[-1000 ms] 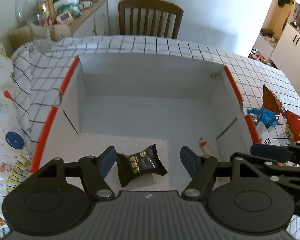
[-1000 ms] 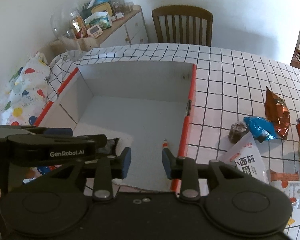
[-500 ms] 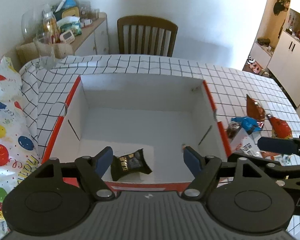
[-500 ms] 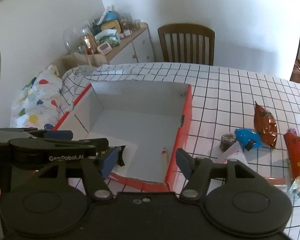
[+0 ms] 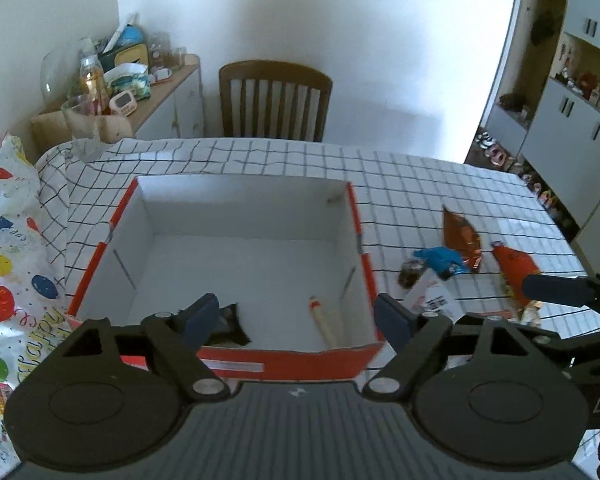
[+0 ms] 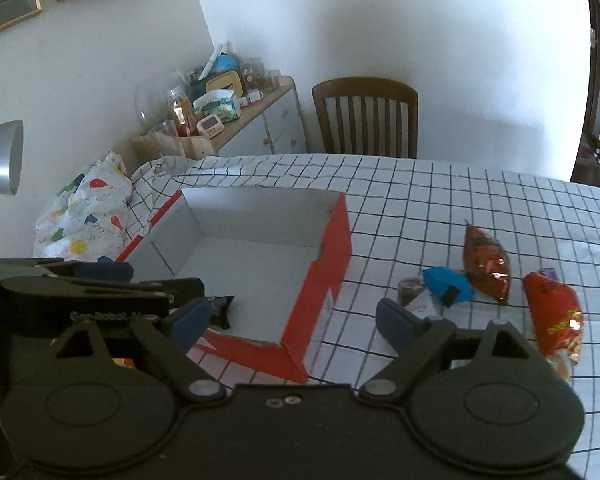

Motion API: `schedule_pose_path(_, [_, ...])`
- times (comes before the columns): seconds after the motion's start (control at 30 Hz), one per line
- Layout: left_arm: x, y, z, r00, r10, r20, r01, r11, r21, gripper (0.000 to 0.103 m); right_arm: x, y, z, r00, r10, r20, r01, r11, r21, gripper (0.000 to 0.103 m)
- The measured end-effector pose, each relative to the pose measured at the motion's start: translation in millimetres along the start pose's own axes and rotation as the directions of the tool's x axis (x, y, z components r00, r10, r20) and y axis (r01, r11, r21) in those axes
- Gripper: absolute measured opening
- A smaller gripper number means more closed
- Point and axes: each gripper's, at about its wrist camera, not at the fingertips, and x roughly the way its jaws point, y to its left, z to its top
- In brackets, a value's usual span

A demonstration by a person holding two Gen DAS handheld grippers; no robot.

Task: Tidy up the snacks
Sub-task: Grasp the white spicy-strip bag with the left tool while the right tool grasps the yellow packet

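A red-and-white cardboard box (image 5: 363,240) stands on the checked tablecloth. A black snack packet (image 5: 231,322) and a pale stick snack (image 5: 326,325) lie on its floor near the front wall. My left gripper (image 5: 296,314) hovers above that front wall, its jaws opening with nothing between them. My right gripper (image 6: 294,316) hangs over the box's (image 6: 332,256) near right corner, its jaws also opening and empty. Right of the box lie a brown packet (image 6: 486,264), a blue packet (image 6: 448,288), a red packet (image 6: 554,316) and a white packet (image 5: 436,300).
A wooden chair (image 5: 276,100) stands at the table's far side. A sideboard (image 5: 156,92) crowded with jars and boxes is at the back left. A balloon-print bag (image 5: 4,260) lies left of the box. A grey lamp shade (image 6: 0,156) hangs at the left.
Both grippers have drawn back and up out of the box and their jaws have spread wider. The black packet and the stick snack stay on the box floor.
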Motion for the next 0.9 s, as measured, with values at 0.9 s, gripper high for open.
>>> schedule_pose_path(0.9, [7.6, -118.2, -30.9, 0.994, -0.108, 0.029, 0.106, 0.993, 0.05, 0.103, -81.4, -113.6, -70.2, 0.991, -0.115, 0.063, 0.112, 0.993, 0.044, 0.1])
